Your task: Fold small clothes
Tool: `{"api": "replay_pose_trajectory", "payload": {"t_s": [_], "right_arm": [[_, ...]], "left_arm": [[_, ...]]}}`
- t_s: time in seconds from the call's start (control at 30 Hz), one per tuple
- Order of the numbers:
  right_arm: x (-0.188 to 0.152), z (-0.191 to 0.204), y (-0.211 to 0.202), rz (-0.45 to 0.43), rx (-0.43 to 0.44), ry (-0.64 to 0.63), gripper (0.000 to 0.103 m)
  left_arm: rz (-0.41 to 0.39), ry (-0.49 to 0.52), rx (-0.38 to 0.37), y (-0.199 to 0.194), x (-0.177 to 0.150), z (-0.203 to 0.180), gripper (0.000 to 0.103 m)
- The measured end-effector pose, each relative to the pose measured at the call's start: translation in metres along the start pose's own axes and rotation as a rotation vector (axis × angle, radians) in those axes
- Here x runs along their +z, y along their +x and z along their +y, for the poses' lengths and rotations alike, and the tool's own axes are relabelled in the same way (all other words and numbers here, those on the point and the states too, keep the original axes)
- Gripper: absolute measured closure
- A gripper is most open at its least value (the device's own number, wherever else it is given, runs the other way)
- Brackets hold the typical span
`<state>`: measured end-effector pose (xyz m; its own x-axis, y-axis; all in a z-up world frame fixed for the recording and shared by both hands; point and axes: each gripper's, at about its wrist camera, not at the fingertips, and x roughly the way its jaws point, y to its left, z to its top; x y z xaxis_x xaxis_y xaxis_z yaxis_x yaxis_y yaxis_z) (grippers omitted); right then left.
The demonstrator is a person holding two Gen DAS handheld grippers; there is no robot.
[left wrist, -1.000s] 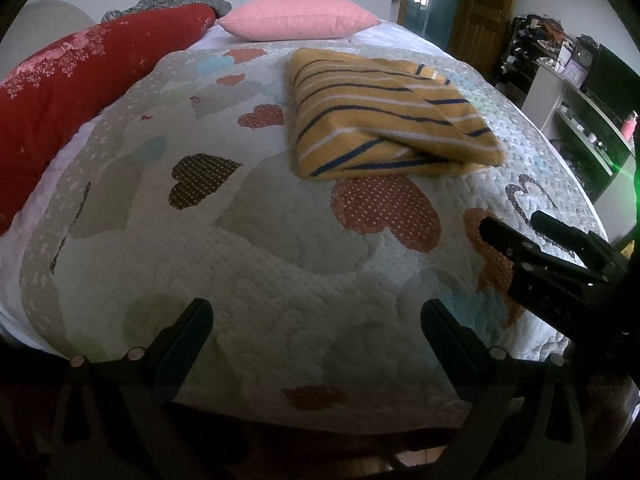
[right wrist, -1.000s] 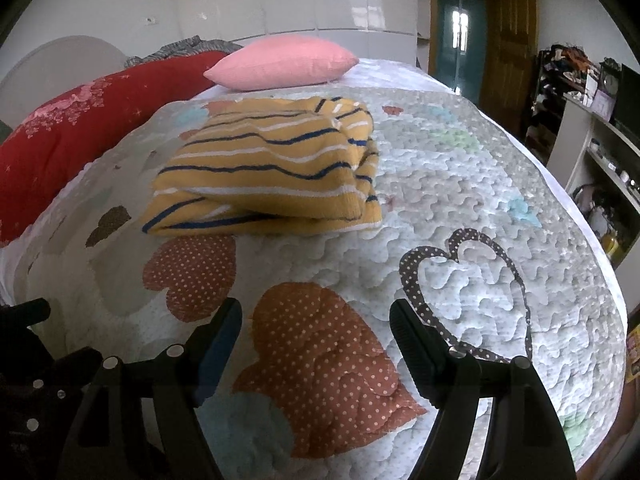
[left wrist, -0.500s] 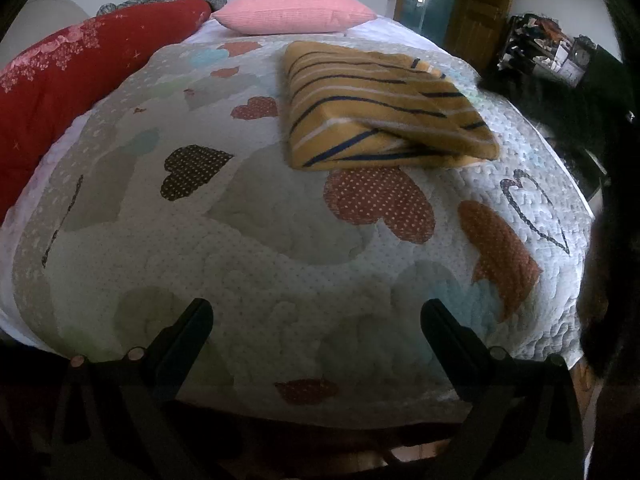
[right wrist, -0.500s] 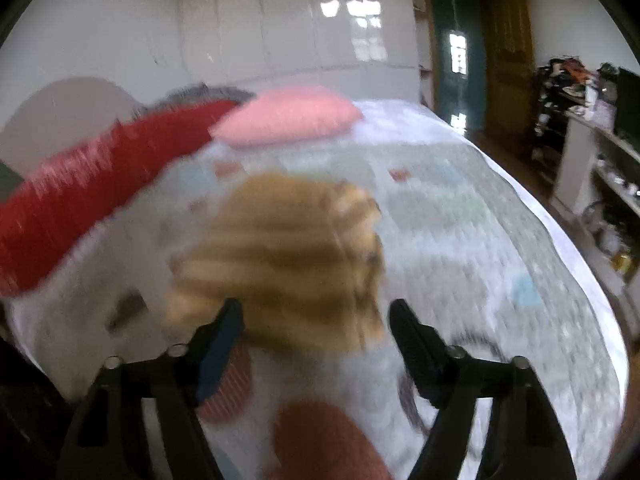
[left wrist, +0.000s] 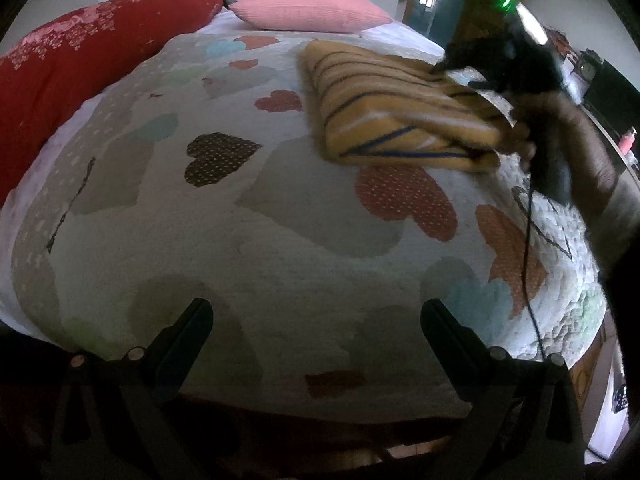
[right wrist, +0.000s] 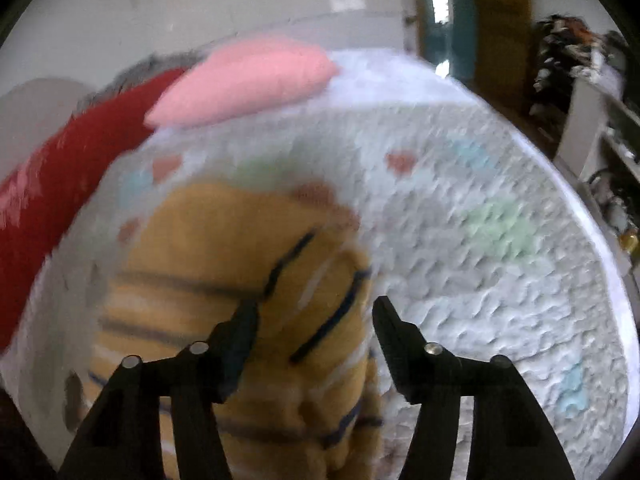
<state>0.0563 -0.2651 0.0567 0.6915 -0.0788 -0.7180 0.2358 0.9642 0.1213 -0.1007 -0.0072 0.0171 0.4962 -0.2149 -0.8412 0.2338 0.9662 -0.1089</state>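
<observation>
Over the near right edge of the folded striped garment [right wrist: 240, 280], the right gripper [right wrist: 314, 320] hangs with fingers apart, one finger above the cloth, the other over the quilt [right wrist: 480, 280]. Judged step: gripping that edge. Lower until both fingers straddle all layers, then close, so none slips. The left gripper [left wrist: 316, 336] waits wide apart, empty, near the bed's foot, well clear of the garment.

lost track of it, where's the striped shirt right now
The striped shirt lies folded on the quilt, upper right in the left wrist view, below the pink pillow. The right gripper is over its right edge.
</observation>
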Motion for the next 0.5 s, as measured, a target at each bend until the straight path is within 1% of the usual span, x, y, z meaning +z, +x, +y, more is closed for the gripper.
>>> {"api": "replay_pose_trajectory", "payload": {"t_s": [0.07,0.1,0.17,0.2,0.23,0.3,0.4,0.43,0.5], "right_arm": [[0.009,0.01,-0.011,-0.038,0.03,-0.02,0.041],[0.014,0.021,-0.012,-0.035,0.059,-0.044,0.041],[0.019,0.039,-0.004,-0.006,0.097,-0.083,0.042],[0.024,0.051,0.008,0.024,0.12,-0.106,0.042],[0.024,0.058,0.017,0.044,0.122,-0.117,0.042],[0.032,0.067,0.05,0.108,0.101,-0.127,0.042],[0.04,0.06,0.096,0.213,0.081,-0.058,0.042],[0.044,0.055,0.104,0.229,0.082,-0.024,0.042],[0.05,0.05,0.097,0.207,0.095,0.025,0.042]], "left_arm": [[0.003,-0.001,-0.011,0.004,0.002,0.002,0.0],[0.004,-0.001,-0.019,0.006,0.003,0.002,0.0],[0.003,-0.001,-0.029,0.008,0.005,0.002,0.0],[0.001,0.0,-0.033,0.008,0.006,0.002,0.0],[0.0,0.002,-0.035,0.008,0.006,0.003,0.0],[-0.001,0.002,-0.027,0.008,0.006,0.006,0.0],[-0.009,-0.011,-0.012,0.006,0.008,0.015,0.0],[-0.013,-0.022,-0.011,0.004,0.008,0.019,0.0],[-0.018,-0.034,-0.006,0.003,0.008,0.025,0.0]]}}
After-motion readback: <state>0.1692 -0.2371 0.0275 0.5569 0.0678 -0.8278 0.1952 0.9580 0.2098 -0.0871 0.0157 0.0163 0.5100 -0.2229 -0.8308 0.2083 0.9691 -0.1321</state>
